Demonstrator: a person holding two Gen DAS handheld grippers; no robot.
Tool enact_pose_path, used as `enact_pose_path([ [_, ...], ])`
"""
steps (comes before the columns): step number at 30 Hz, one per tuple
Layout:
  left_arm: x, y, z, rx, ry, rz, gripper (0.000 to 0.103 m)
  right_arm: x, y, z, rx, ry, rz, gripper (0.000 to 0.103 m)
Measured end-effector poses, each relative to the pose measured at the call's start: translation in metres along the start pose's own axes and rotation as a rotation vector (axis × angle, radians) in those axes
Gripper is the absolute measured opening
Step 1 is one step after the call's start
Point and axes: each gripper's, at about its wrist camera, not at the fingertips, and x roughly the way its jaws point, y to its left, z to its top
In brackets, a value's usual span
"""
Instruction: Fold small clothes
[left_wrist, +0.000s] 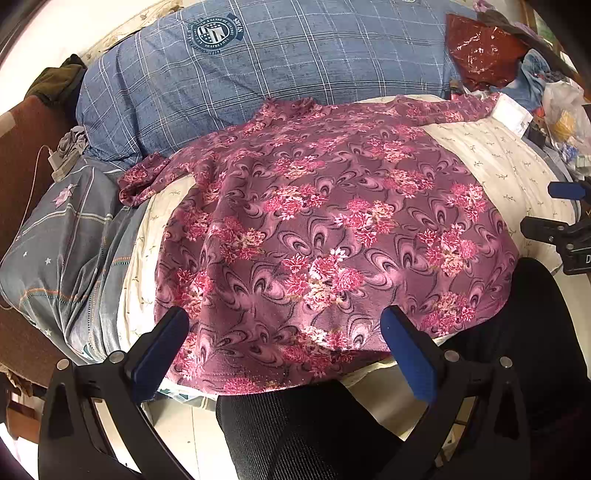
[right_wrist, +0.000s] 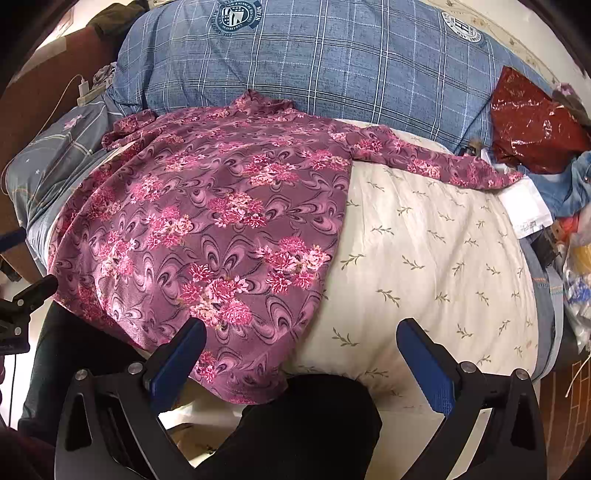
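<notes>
Lying spread flat ahead of both wide-apart, empty grippers, left gripper (left_wrist: 284, 343) and right gripper (right_wrist: 301, 354), the purple floral long-sleeved top (left_wrist: 314, 229) looks unfolded, so next comes pinching its near hem.

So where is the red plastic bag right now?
In the right wrist view the red plastic bag lies far right, beside the blue checked pillow, beyond the shirt sleeve.

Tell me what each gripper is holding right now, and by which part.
Nothing is held. The left gripper and the right gripper are both open above the near hem of the floral shirt, which lies spread on the bed.
</notes>
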Motion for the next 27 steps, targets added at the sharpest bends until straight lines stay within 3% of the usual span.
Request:
enact_pose_path([
  [8, 0.003, -0.003, -0.004, 0.033, -0.009, 0.119, 0.103, -0.001, -0.001, 0.003, 0.023, -0.003, 0.013, 0.103],
  [15, -0.003, 0.000, 0.000, 0.021, -0.044, 0.068, 0.103, 0.003, 0.007, 0.007, -0.026, -0.002, -0.030, 0.103],
  [27, 0.003, 0.009, 0.014, -0.014, -0.039, 0.009, 0.103, 0.012, -0.009, 0.014, 0.028, -0.012, -0.044, 0.103],
])
